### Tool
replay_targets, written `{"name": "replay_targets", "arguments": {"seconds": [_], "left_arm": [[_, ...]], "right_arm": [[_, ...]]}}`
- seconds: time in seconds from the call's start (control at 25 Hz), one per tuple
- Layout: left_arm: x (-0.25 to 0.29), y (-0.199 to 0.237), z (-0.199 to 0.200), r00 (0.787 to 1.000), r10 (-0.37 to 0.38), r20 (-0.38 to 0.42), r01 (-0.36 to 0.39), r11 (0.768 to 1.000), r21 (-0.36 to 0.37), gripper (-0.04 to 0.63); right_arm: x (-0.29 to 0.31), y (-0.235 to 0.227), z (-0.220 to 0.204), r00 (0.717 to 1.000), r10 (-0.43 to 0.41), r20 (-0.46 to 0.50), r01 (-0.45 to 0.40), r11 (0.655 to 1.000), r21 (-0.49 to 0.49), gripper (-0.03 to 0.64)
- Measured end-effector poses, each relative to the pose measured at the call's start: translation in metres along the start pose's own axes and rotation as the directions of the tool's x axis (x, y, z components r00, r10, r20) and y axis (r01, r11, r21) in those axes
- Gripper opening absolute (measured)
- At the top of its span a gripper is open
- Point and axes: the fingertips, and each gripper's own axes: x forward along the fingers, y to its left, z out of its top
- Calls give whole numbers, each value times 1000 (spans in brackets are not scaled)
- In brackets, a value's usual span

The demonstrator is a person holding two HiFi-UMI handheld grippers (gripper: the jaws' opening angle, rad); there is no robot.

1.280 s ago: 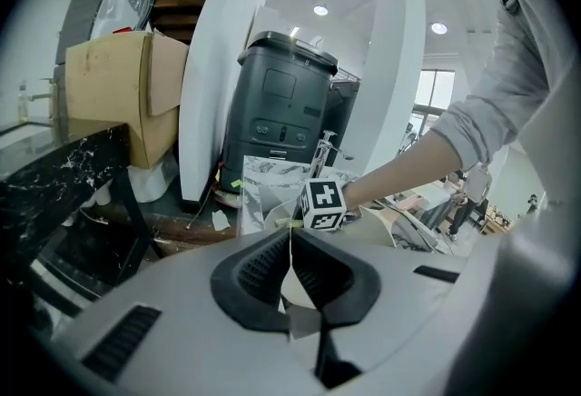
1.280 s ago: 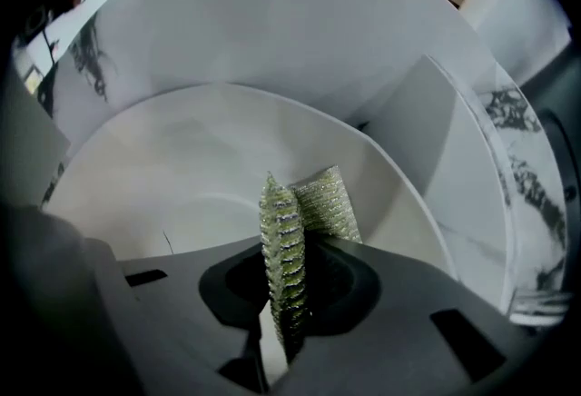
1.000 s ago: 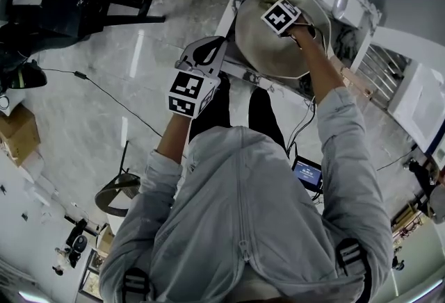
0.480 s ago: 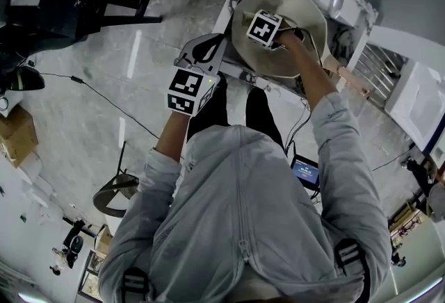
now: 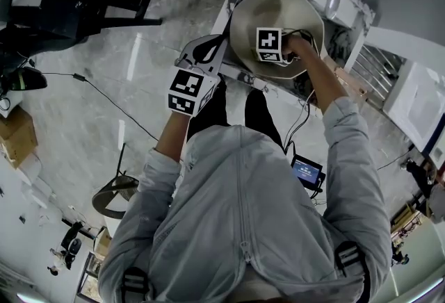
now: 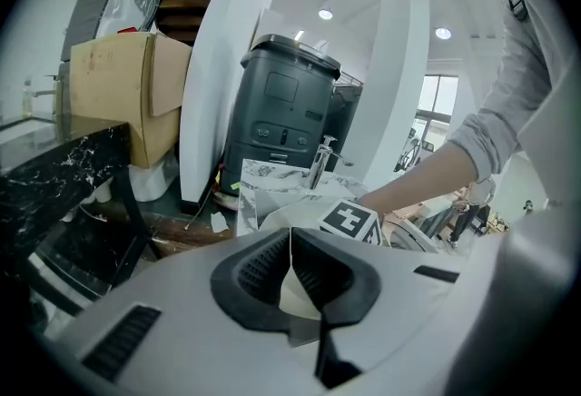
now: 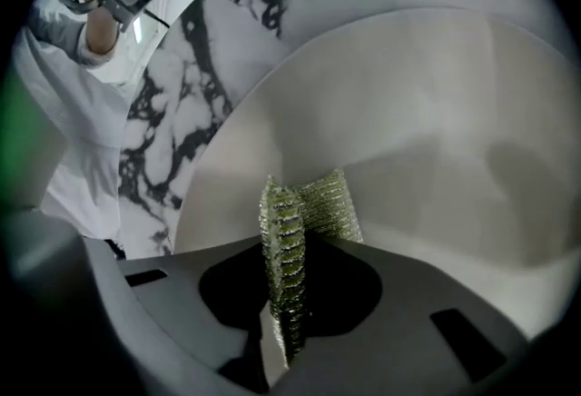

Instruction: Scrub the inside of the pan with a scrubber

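Two tools share this job. The right tool (image 7: 290,272) is clamped on a green scrubber (image 7: 322,203), which stands folded between its jaws with the free end pressed against the pale inner wall of the pan (image 5: 295,10). The pan sits on the marble worktop (image 7: 172,140) at the far side of the scene, and the right tool reaches into its near half. The left tool (image 5: 220,51) is at the pan's near-left edge with its jaws drawn narrow. They appear to pinch the rim, with the pale pan wall showing between the pads.

Scrubbing looks well under way, though no view shows how much of the inside has been covered. To do it well, the scrubber's broad face should lie against the wall, not its thin folded edge, so that more mesh does the work. The hard jaw tips sit just behind the mesh, so the pressure should stay light enough to keep them off the pan.

Overlapping strokes from the rim down to the bottom and round the wall would leave no strip missed. The marble probably gives little grip, so the left tool has to hold firm against each push. Too hard a stroke could fold the soft scrubber or drag it out of the jaws.
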Motion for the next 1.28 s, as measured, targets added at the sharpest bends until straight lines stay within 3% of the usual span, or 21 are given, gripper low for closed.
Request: {"name": "replay_targets", "arguments": {"seconds": [0.16, 0.32, 0.52, 0.96, 1.08, 1.28], "left_arm": [[2, -5, 0, 1000, -7, -2, 7, 1000, 5, 25], [4, -11, 2, 1000, -14, 1, 14, 1000, 13, 25], [5, -12, 3, 1000, -16, 0, 16, 1000, 19, 25], [1, -9, -5, 1000, -12, -7, 12, 1000, 16, 25], [2, -9, -6, 1000, -11, -7, 11, 1000, 19, 25], [2, -9, -6, 1000, -11, -15, 11, 1000, 21, 25]], "right_arm": [[-2, 9, -43, 987, 38, -153, -39, 999, -7, 82], [-8, -2, -78, 953, -34, -301, 24, 999, -37, 81], [-18, -23, -96, 920, -142, -366, 120, 989, -82, 82], [-40, -67, -99, 908, -300, -293, 316, 949, 10, 81], [-50, -85, -91, 887, -393, -240, 413, 910, 36, 81], [-63, -118, -69, 828, -540, -150, 555, 827, 88, 81]]}}
